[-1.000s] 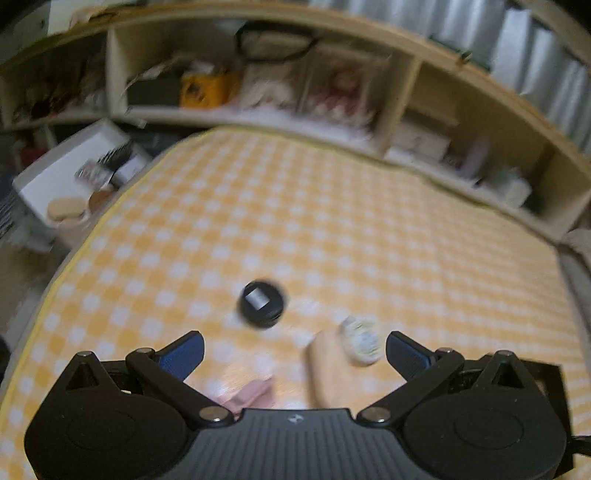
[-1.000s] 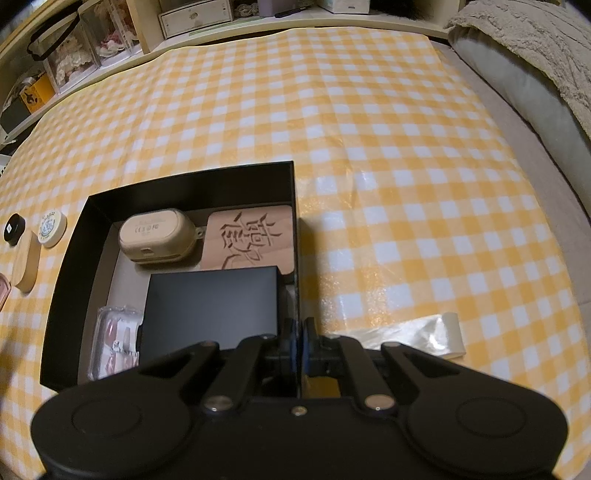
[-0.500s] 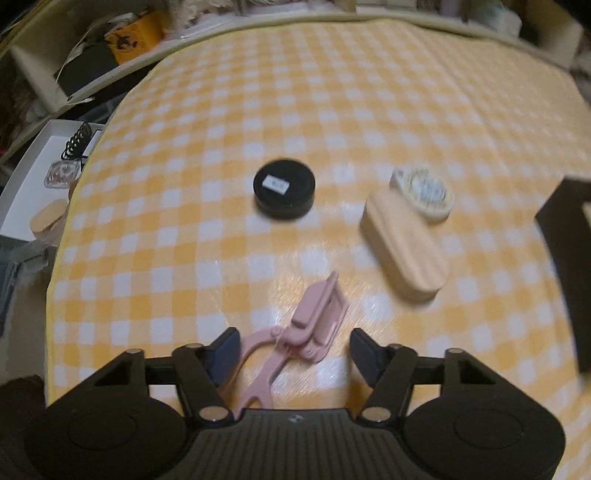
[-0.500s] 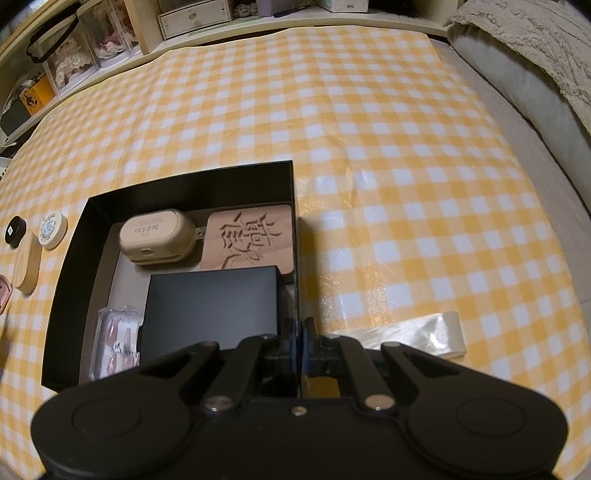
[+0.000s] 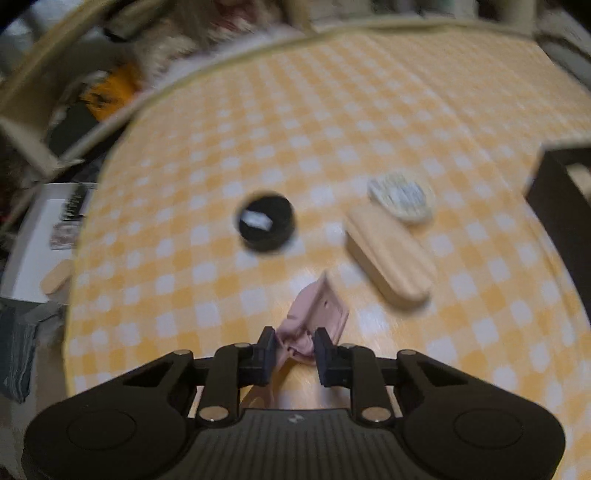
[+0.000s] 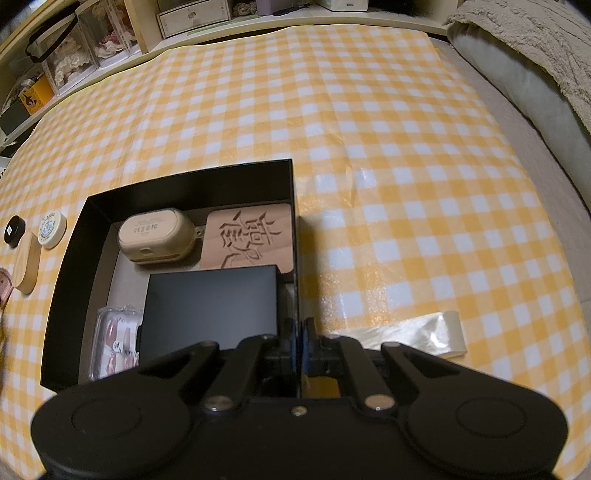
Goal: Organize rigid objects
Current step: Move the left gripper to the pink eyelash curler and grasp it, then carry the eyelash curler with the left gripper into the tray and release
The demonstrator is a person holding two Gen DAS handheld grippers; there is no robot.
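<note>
yellow-checked table (image 6: 369, 110) carries black box (image 6: 74, 236), black puck (image 5: 265, 225), white round tin (image 5: 400, 198), wooden oval block (image 5: 388, 256), pink clip (image 5: 317, 314), clear film strip (image 6: 417, 334)

A yellow and white checked cloth (image 6: 369, 110) is covering the table. Wooden shelves (image 6: 140, 22) are running along its far edge, holding clear boxes (image 6: 99, 33) and a small drawer unit (image 6: 194, 16). A grey cushion (image 6: 517, 85) is lying to the right.

A case (image 6: 157, 236) and a carved block (image 6: 247, 236) sit side by side in the box (image 6: 66, 258). A puck (image 6: 14, 230), a tin (image 6: 51, 229) and an oval block (image 6: 26, 266) lie left of it.
</note>
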